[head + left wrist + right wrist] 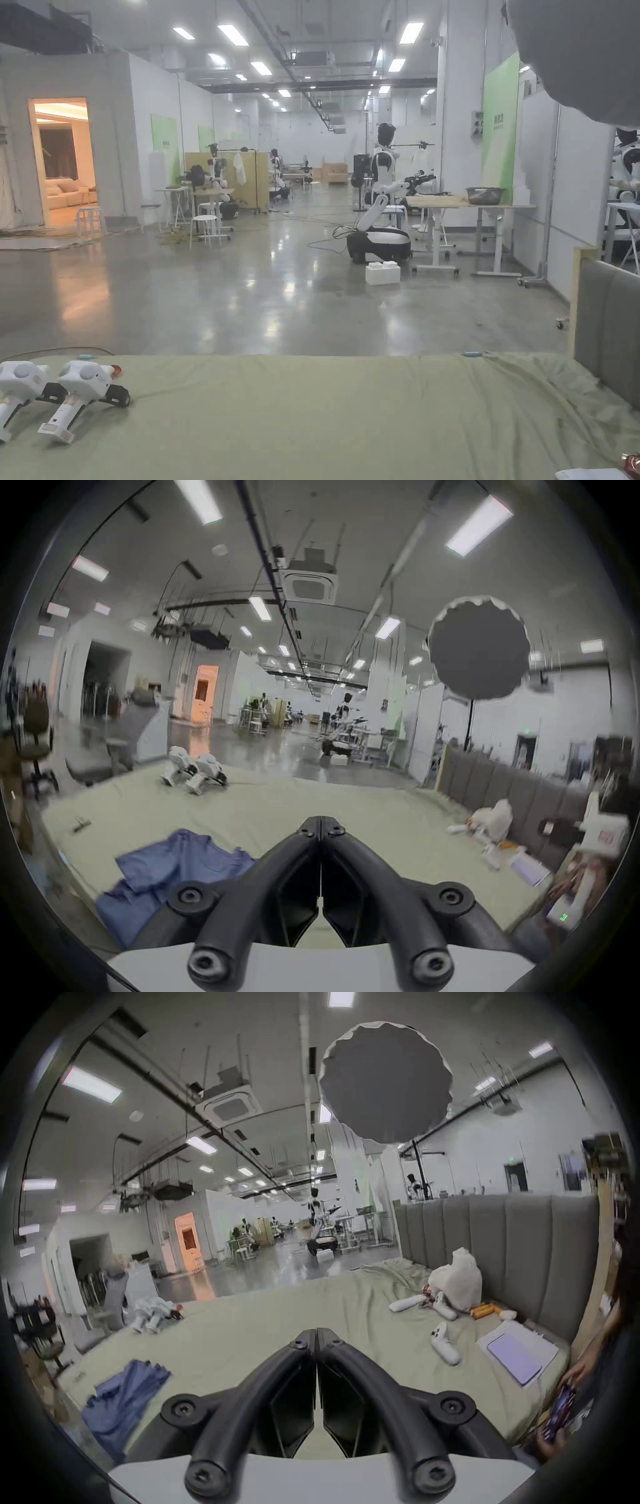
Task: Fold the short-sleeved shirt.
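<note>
Both claws closed on nothing: in the left gripper view the left claw (321, 821) has its jaws pressed tip to tip over bare bedsheet, and in the right gripper view the right claw (316, 1333) stands the same way, empty.

Shirt (180, 864), blue and crumpled, lying on the bed (277, 802) near its front edge, low and to the left of each claw. In the left gripper view just beside the left jaw arm, partly running under it; in the right gripper view the shirt (121, 1400) farther off toward the left rim. So, as a judgement: left claw nearer, right claw needing to cross leftward and down to reach it. Long axis hard to call; in the right gripper view the heap seems to run from front-left toward back-right, but too bunched to be sure.

Hard to make out: collar, sleeves and hem not told apart in the rumpled cloth; near part of the shirt cut off by the claw body and the lens rim, with blur on that side in both gripper views. Head view aimed out across the hall, catching the far strip of the bed (325, 412) with two spare white grippers (59, 394) at its left end, well apart from the shirt. At the headboard end, white bags (457, 1279), a controller (445, 1343) and papers (516, 1352), plus a person's hand (568, 1373) at the right edge, blurred.

Likely first step: spreading the shirt flat, not yet begun.
</note>
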### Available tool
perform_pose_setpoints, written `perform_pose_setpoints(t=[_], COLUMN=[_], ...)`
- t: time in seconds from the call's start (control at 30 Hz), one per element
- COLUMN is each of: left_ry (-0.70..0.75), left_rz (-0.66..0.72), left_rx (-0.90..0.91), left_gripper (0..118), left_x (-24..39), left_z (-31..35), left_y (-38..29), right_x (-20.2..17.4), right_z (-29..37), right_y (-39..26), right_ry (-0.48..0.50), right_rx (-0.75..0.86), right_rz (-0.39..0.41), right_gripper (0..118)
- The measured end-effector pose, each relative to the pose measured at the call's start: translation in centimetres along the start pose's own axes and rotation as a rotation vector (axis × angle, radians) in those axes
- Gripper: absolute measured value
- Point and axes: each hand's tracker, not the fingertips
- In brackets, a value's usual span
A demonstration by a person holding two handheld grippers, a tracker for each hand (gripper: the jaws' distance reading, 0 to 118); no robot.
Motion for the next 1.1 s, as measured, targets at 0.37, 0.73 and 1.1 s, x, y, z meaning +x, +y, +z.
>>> perform_pose_setpoints(t=[0.37,0.73,1.1], left_ry=[-0.023,0.129,0.148], left_rz=[-0.018,0.078,0.089], left_rx=[-0.002,-0.153,-0.553], left_gripper=[0,18,91], left_x=[-0.1,-9.4,-18.7], left_z=[-0.1,-2.8,-18.9], left_y=[0.7,-0.9,-10.2], right_x=[-1.2,-2.3,-4.6], right_z=[0.3,-1.6,-5.7], right_y=[1.1,-1.6,-5.4], right_ry=[0.043,0.093,0.086], right_rx=[0.017,-0.098,-0.275], right_rz=[0.003,0.039,0.108], right_gripper=[0,0,0])
